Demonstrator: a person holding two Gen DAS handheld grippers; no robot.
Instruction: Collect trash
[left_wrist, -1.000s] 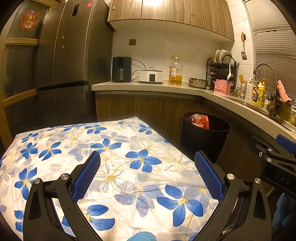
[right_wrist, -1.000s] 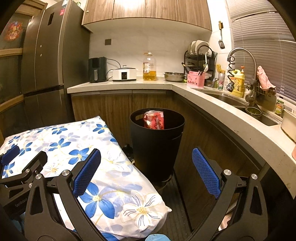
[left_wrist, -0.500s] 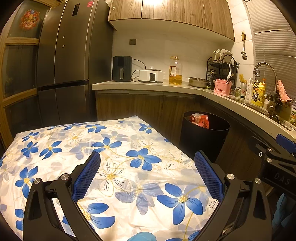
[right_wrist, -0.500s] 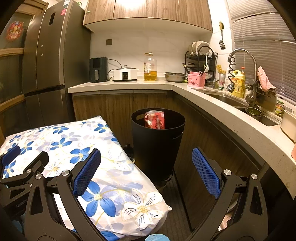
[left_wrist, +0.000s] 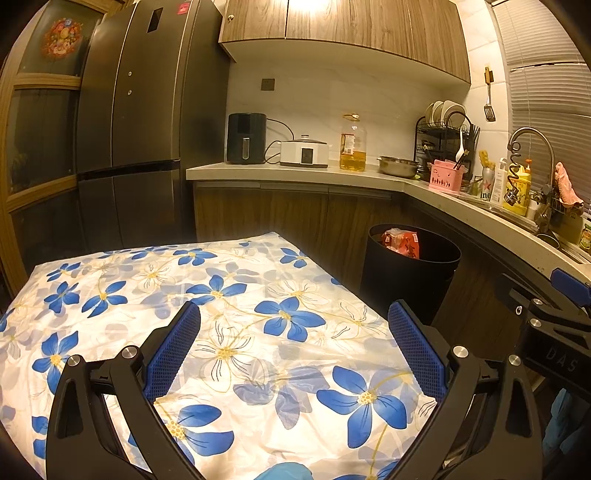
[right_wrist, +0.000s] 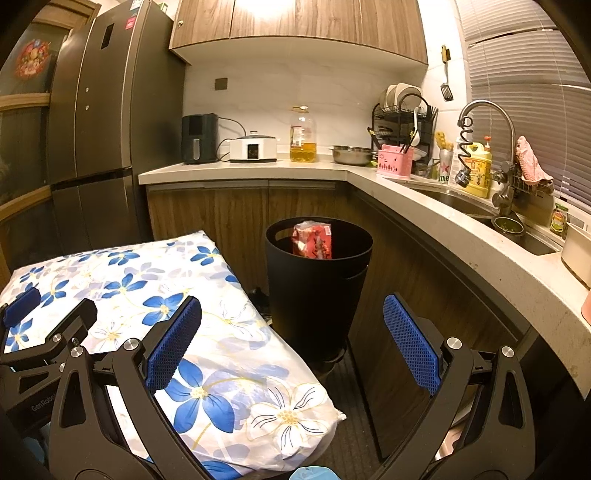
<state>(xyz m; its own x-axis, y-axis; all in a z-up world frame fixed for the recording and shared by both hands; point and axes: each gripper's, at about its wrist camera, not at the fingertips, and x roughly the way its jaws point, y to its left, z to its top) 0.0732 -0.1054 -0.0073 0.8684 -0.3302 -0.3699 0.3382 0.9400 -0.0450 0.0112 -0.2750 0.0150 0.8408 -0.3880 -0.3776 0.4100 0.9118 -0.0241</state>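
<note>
We hold the left gripper (left_wrist: 293, 345) and right gripper (right_wrist: 291, 339) with jaws released and empty, near the black round plastic bin (right_wrist: 317, 291) containing a red crumpled wrapper (right_wrist: 314, 242)

A crumpled red plastic snack wrapper (right_wrist: 313, 242) is sitting upright inside a round black plastic trash bin (right_wrist: 317, 295), poking slightly above its rim, while the bin is standing upright against the wooden counter cabinets.

The bin (right_wrist: 318, 280) stands on the floor between the covered table (right_wrist: 155, 306) and the counter (right_wrist: 424, 188), a packet (right_wrist: 313, 242) inside it.
</note>
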